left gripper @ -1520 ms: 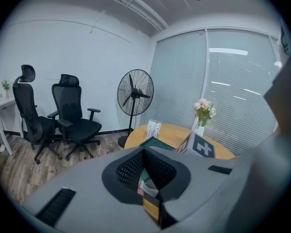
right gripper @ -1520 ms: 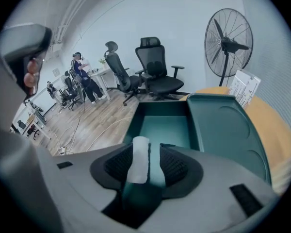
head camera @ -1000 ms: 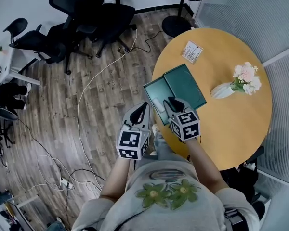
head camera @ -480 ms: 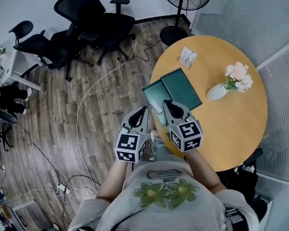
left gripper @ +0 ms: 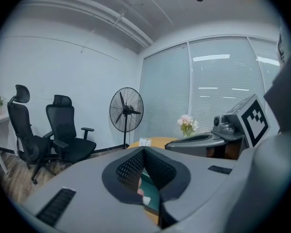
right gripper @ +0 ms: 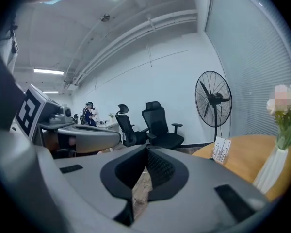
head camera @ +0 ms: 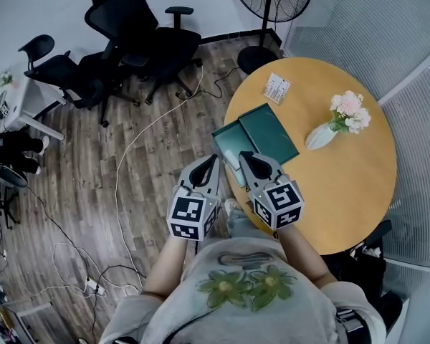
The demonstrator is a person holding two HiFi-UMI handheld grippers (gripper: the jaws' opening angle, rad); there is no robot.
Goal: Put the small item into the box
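right gripper (head camera: 246, 156): fingers (right gripper: 161, 168) clenched on nothing, tips at the teal box's (head camera: 272, 129) near edge.
left gripper (head camera: 214, 159): fingers clenched, empty, just beside the teal box's left edge; apparently idle.
small item (head camera: 232, 157): pale, apparently lying in the teal box's open tray; task likely finished.
teal box: open at the table's (head camera: 344, 185) rim, within easy reach.

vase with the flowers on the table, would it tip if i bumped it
Likely tippy: the vase looks tall and slim, with flowers bunched at the top. Its smooth white surface suggests glazed ware, so probably slippery and breakable. It stands alone on the table, so nothing would catch it.
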